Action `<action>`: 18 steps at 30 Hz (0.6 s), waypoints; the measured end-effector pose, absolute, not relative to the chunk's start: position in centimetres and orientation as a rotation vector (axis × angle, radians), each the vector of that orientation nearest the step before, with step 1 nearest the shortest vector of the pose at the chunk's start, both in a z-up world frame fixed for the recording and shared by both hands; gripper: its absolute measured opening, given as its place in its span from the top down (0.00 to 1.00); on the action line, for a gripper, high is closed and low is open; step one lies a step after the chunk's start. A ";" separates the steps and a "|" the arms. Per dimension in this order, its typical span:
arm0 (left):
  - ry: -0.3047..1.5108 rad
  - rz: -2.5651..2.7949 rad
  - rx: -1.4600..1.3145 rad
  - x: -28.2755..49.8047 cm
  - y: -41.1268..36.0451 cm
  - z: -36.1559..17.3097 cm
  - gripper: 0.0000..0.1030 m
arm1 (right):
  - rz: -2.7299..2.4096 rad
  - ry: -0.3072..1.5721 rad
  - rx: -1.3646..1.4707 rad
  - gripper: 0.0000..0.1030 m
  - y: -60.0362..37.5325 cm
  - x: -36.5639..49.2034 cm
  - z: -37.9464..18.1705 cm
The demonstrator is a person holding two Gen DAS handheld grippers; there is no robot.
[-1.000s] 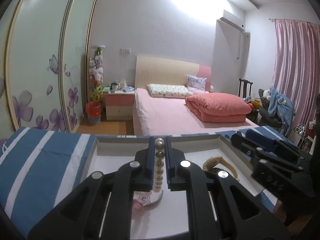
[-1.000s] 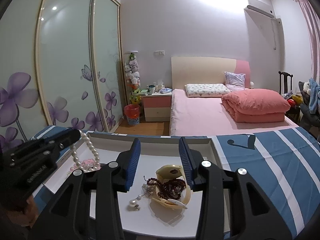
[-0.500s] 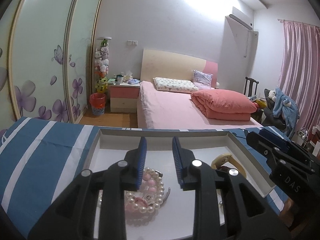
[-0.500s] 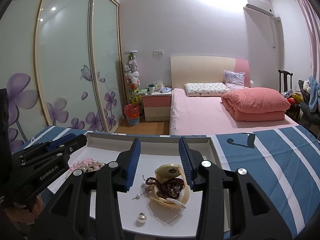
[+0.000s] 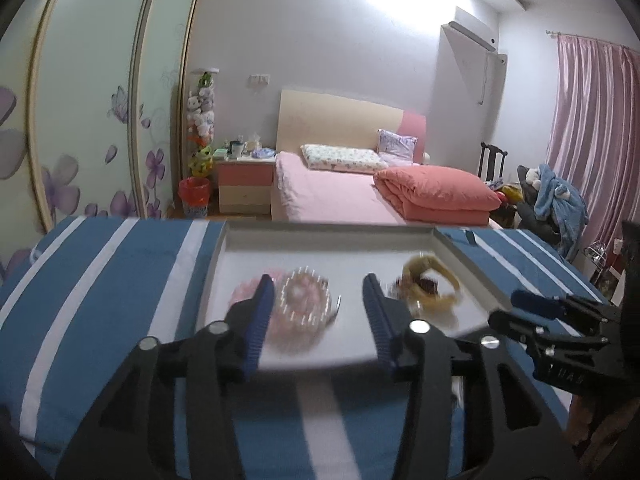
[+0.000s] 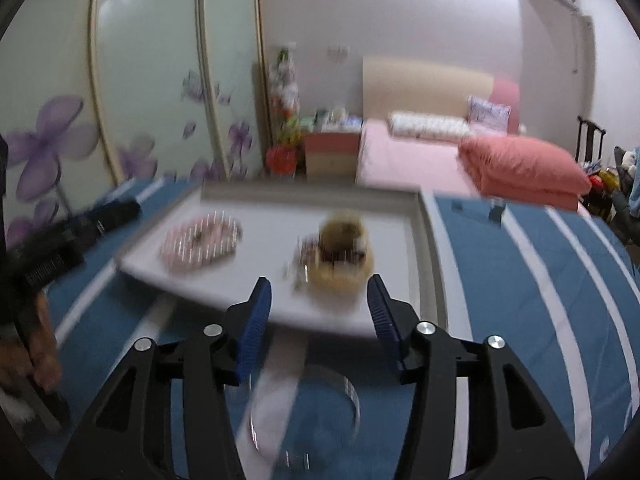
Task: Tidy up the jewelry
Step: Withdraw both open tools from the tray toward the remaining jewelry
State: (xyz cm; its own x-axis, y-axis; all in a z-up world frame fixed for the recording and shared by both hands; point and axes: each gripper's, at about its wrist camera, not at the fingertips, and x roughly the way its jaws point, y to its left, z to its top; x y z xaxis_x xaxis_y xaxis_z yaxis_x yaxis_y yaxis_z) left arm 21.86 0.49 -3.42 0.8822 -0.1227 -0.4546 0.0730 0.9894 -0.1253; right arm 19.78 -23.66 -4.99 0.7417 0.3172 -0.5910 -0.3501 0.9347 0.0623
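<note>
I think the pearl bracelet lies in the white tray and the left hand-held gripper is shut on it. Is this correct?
Not quite. The pearl bracelet does lie in the white tray, but the left hand-held gripper is not shut on it: its jaws are opening and hold nothing, as the left wrist view shows.

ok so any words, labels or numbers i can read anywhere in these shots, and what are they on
Right gripper, pale letters on its side: too blurred to read with confidence.
Left gripper, pale print on its side: smeared by motion, unreadable.
Tray and striped cloth: no text visible.
No text here is clearly readable. Both grippers' jaws are opening, with nothing gripped.
</note>
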 end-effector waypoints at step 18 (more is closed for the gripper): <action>0.625 -0.089 -0.134 15.8 1.8 -5.3 0.30 | 0.344 0.902 -0.104 0.16 -22.7 18.2 -8.8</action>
